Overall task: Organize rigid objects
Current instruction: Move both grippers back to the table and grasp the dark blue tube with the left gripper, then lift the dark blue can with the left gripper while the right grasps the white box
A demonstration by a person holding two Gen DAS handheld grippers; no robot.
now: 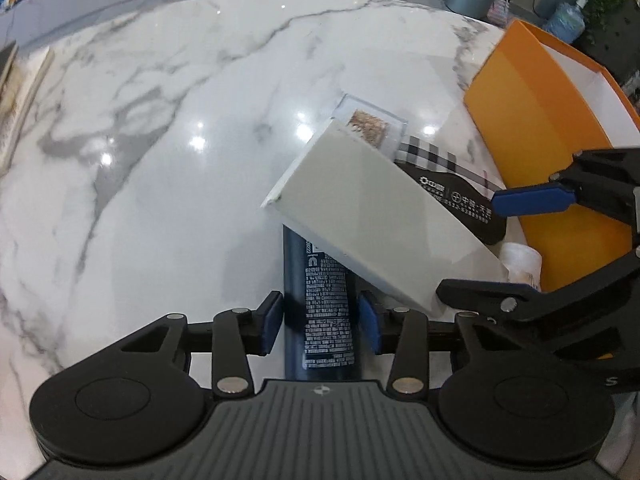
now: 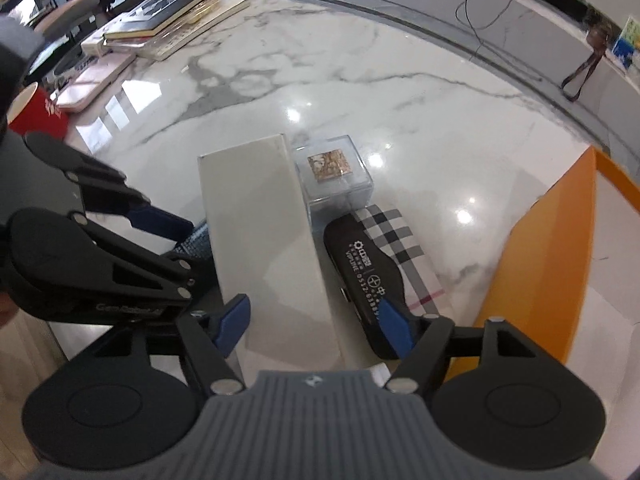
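A long white box (image 1: 376, 216) lies on the marble table, also in the right wrist view (image 2: 264, 240). A dark blue tube with white print (image 1: 326, 312) lies partly under it. My left gripper (image 1: 320, 322) has its blue pads on both sides of the tube, closed on it. My right gripper (image 2: 316, 328) is open with its pads either side of the white box's near end. Its finger (image 1: 532, 200) shows in the left wrist view. Beside the box lie a black printed tool case (image 2: 368, 280), a plaid item (image 2: 404, 244) and a clear cube (image 2: 334, 172).
An open orange box (image 1: 544, 128) stands at the right, also in the right wrist view (image 2: 552, 248). Books (image 2: 160, 8), a pink case (image 2: 96, 76) and a red cup (image 2: 36, 112) sit at the far left. A small white item (image 1: 520, 260) lies by the orange box.
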